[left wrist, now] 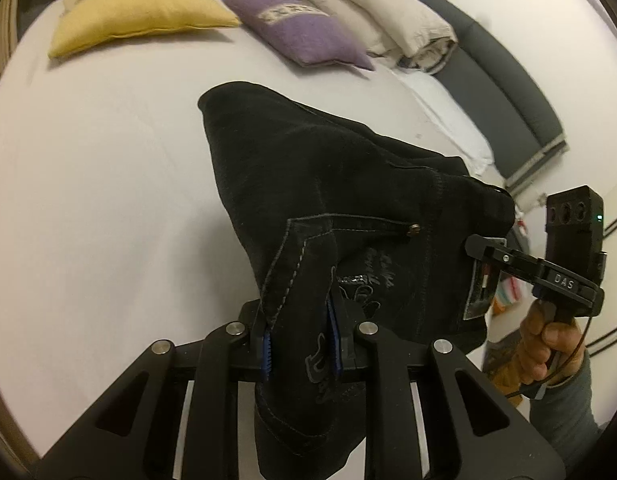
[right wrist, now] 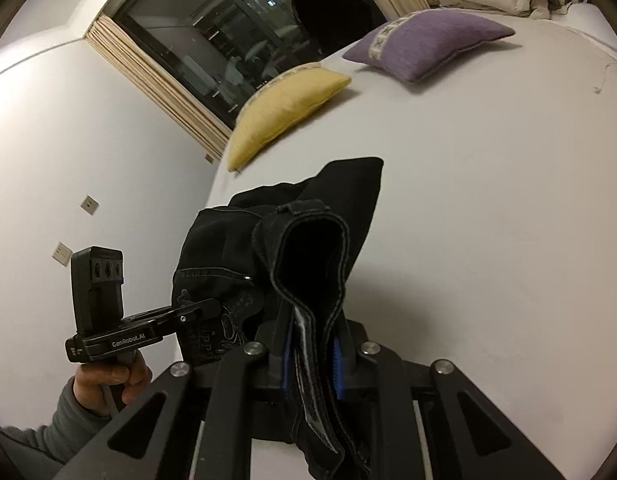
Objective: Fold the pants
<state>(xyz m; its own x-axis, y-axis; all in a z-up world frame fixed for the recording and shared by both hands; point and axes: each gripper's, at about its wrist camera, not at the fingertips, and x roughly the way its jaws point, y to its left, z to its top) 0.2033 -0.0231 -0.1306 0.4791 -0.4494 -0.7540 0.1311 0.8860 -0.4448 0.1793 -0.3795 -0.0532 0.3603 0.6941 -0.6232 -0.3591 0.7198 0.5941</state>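
Left tool (left wrist: 298, 340): blue pads pinched on a bunched fold of the black pants (left wrist: 328, 200), near a stitched pocket seam. Cloth fills the whole gap between the pads and hangs below them. From the pinch the pants run up and away toward a folded corner that lies over the white bed (left wrist: 88, 200).

Right tool (right wrist: 311, 364): pads pinched on the waistband end of the pants (right wrist: 308, 248); layered band edges stand upright between the fingers, and the open waist gapes just beyond them. In the left wrist view the right tool (left wrist: 484, 248) grips the garment's right edge beside a sewn label, with a hand (left wrist: 548, 344) on its handle. In the right wrist view the left tool (right wrist: 196, 312) bites the left edge over the printed pocket, held by the other hand (right wrist: 108, 380).

Pants span between both tools, near end raised, far part draped toward the bed.

Open room, left to right: bare sheet to the left of the garment; yellow cushion (left wrist: 136, 16) and purple cushion (left wrist: 304, 32) well apart from it at the far side; folded duvet (left wrist: 380, 20) beyond them; bed's right edge and dark frame (left wrist: 520, 92) near the right tool. The bed's left edge meets a white wall under a dark window (right wrist: 228, 40).
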